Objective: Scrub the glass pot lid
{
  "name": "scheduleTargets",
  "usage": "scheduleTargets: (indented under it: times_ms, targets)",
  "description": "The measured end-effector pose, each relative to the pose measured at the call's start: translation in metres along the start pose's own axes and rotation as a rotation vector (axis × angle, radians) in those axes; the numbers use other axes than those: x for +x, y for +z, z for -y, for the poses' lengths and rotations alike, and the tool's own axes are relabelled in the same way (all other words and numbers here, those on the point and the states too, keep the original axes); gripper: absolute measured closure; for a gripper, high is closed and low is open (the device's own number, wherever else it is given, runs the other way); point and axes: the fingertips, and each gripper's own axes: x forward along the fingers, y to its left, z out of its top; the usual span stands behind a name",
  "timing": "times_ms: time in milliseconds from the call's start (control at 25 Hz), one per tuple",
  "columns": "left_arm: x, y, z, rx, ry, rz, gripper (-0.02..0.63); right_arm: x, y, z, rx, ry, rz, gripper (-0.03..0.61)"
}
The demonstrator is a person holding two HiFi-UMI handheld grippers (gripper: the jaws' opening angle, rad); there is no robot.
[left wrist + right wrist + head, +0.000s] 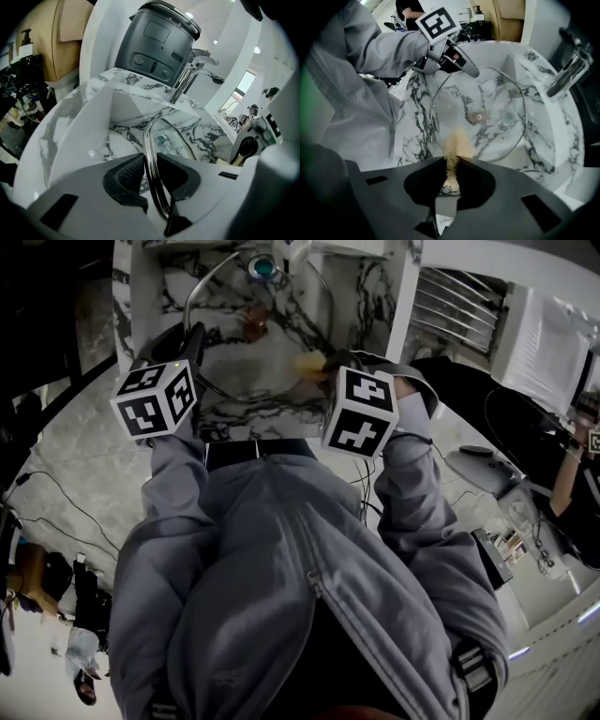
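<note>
The glass pot lid, with a metal rim and a small knob, stands tilted in the marble sink. My left gripper is shut on the lid's rim at its left edge; it also shows in the right gripper view as the left gripper, clamped on the upper edge of the lid. A tan fibrous scrubber hangs from my right gripper, which is shut on it. The scrubber sits above the lid's near edge, apparently off the glass. In the head view the scrubber shows beside the right marker cube.
A chrome faucet rises at the sink's back edge, and a dark grey appliance stands behind it. The teal drain shows beyond the lid. Sink walls enclose the lid on all sides. Cables lie on the floor.
</note>
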Motion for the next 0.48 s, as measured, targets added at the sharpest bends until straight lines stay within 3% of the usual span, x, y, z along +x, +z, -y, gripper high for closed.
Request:
scheduleTargets:
  times_ms: [480]
  targets:
    - [-0.001, 0.004, 0.002, 0.009, 0.017, -0.049, 0.518, -0.103, -0.019, 0.113, 0.145, -0.406, 0.13, 0.526]
